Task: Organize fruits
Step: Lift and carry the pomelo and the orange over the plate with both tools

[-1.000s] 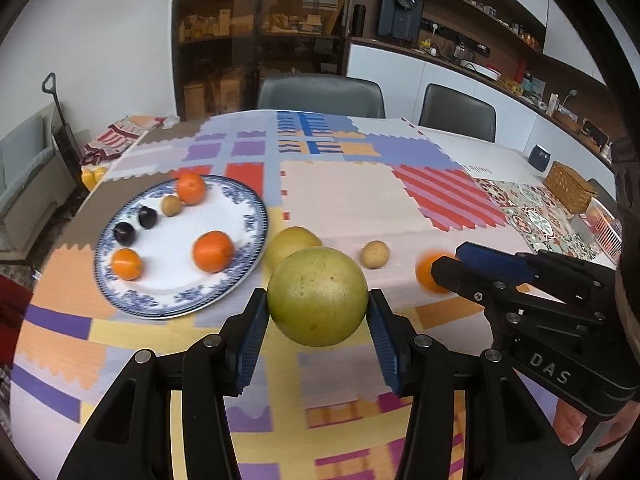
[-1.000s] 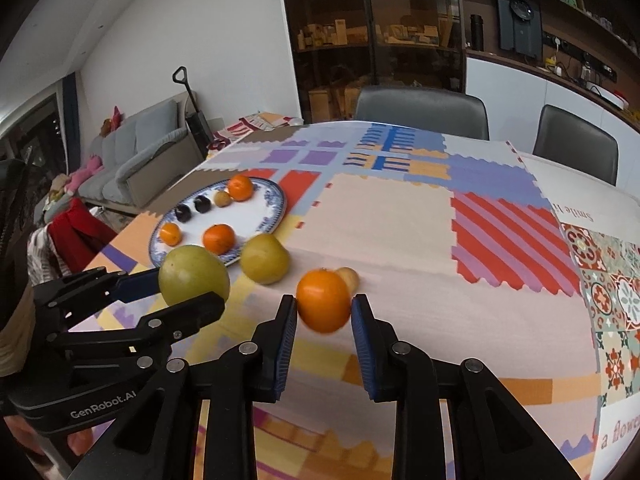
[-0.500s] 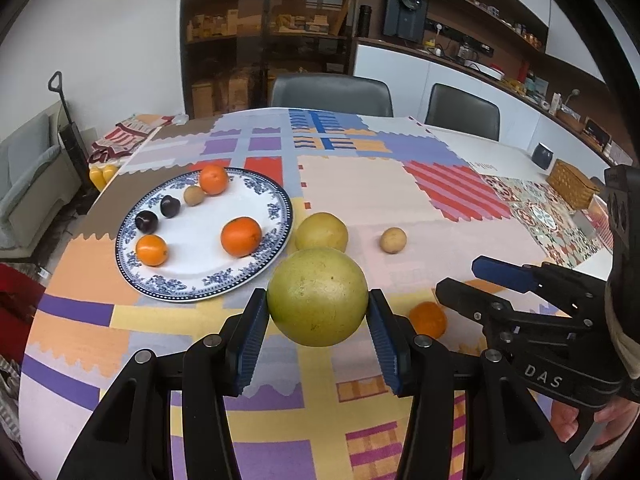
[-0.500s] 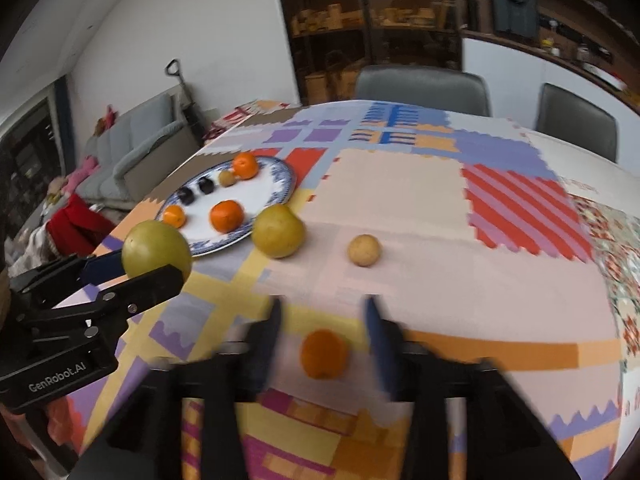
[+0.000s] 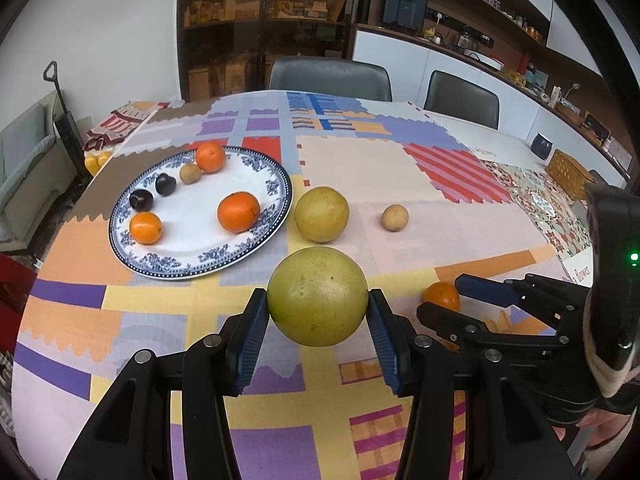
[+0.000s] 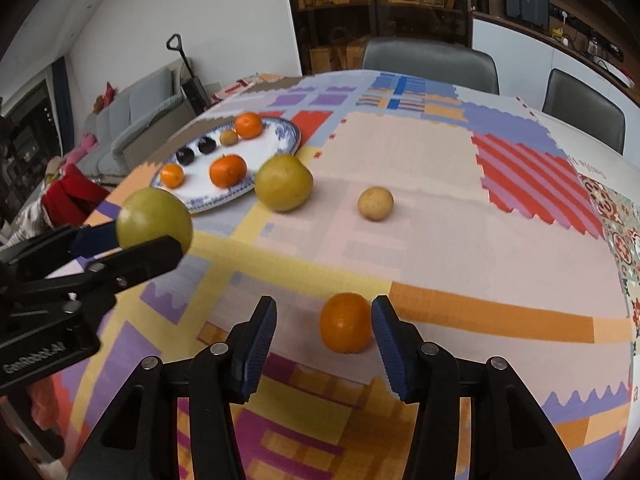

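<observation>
My left gripper point(image 5: 318, 312) is shut on a large yellow-green pomelo point(image 5: 317, 295) and holds it above the cloth, near the front of the table; it also shows in the right wrist view point(image 6: 154, 220). My right gripper point(image 6: 324, 320) is open, its jaws either side of an orange point(image 6: 345, 328) that lies on the cloth, closer to the right jaw. That orange also shows in the left wrist view point(image 5: 442, 296). A blue-rimmed plate point(image 5: 192, 264) holds three oranges, two dark plums and a small brown fruit. A second pomelo point(image 5: 321, 214) and a small tan fruit point(image 5: 395, 218) lie beside the plate.
A patchwork cloth point(image 5: 360, 168) covers the round table. Two grey chairs point(image 5: 328, 74) stand at the far side. A wicker basket point(image 5: 568, 168) and a dark cup point(image 5: 541, 146) sit at the far right. A sofa point(image 6: 132, 128) stands left of the table.
My right gripper opened and let the orange go; the orange now lies on the cloth between the open jaws. Both grippers drew back towards the table's front. The left still holds the pomelo.
</observation>
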A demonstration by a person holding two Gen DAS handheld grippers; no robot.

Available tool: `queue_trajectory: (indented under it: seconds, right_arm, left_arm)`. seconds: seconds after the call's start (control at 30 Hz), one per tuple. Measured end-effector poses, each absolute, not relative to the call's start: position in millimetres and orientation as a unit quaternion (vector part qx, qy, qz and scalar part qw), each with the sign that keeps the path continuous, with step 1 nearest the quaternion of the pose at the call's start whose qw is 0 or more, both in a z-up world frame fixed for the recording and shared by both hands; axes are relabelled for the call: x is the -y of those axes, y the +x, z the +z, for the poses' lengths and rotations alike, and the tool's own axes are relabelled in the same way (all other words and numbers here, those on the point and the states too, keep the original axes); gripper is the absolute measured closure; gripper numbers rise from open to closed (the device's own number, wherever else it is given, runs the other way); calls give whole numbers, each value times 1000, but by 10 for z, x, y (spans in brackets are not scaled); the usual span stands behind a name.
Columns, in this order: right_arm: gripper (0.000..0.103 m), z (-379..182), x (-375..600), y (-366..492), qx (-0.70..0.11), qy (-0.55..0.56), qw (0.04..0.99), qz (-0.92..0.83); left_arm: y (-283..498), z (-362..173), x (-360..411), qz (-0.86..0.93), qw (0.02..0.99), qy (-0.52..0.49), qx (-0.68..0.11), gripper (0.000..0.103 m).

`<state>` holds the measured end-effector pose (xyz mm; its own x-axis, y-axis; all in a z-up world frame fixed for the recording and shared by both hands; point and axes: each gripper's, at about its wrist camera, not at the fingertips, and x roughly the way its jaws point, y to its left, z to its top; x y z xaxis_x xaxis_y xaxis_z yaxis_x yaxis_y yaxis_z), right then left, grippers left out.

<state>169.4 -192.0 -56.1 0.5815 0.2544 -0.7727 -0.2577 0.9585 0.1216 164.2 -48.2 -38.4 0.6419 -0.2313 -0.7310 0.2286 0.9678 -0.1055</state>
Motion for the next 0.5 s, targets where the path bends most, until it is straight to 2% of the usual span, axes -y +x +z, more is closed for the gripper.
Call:
queue_trajectory:
  seconds: [0.03, 0.2, 0.5]
  right_arm:
    - [53, -580, 1922, 1696, -437, -2, 888, 142]
    - [71, -665, 1924, 1711, -450, -10, 884, 128]
    - [71, -523, 1843, 1650, -440, -4, 887, 139]
  left_arm:
    - [1645, -394, 476, -127, 905, -3, -406, 54]
    - [1651, -427, 470, -128, 903, -2, -410, 54]
    - [1612, -366, 373, -132, 905, -9, -404, 54]
